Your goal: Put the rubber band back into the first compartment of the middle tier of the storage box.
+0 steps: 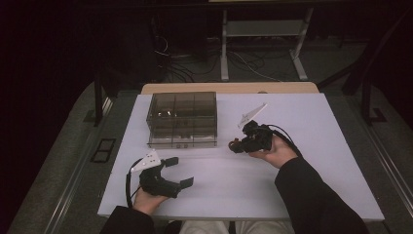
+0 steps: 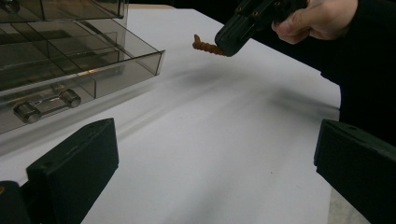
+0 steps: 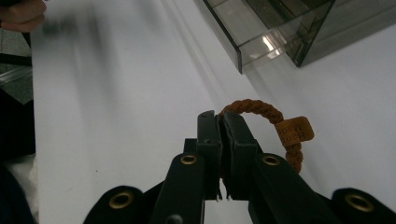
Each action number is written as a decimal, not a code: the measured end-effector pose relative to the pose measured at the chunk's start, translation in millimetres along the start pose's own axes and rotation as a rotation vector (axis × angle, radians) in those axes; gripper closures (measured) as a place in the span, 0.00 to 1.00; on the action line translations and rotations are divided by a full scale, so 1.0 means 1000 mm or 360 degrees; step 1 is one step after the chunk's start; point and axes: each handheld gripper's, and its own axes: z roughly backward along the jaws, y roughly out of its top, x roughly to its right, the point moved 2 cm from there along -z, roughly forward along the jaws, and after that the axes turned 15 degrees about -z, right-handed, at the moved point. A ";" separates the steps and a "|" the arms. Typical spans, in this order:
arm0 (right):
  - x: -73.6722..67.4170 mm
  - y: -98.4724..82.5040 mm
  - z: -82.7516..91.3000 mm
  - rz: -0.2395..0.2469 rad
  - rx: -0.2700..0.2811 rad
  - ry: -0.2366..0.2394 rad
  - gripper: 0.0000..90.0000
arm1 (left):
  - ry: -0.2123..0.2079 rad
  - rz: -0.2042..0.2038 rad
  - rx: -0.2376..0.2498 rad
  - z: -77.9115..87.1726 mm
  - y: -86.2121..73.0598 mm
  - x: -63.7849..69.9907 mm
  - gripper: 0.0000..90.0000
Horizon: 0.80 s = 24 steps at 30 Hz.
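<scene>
braided band (image 3: 261,108) w/ tag clamped in right claw (image 3: 223,122); left claw (image 1: 179,171) released.

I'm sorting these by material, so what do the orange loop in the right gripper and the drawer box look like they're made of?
Orange loop: seems braided cord or woven leather, matte, with a twisted rope texture and a flat tag of the same colour.
Drawer box: looks like smoky clear hard plastic, glossy, since its dividers show through the walls and its edges catch highlights.

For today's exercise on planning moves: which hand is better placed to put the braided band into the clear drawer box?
Right. The right gripper is shut on the orange braided band, close beside the drawer box; the left gripper stands open, holding nothing, nearer the person.
</scene>
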 end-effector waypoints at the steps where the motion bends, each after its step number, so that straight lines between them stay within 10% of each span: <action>1: -0.001 0.002 0.000 0.0008 0.0002 0.0000 0.95 | 0.0001 0.0000 0.0001 0.000 0.000 0.000 0.00; 24: -0.017 0.027 0.005 0.0073 0.0021 0.0017 0.95 | -0.0005 -0.0002 0.0001 0.000 0.000 0.000 0.00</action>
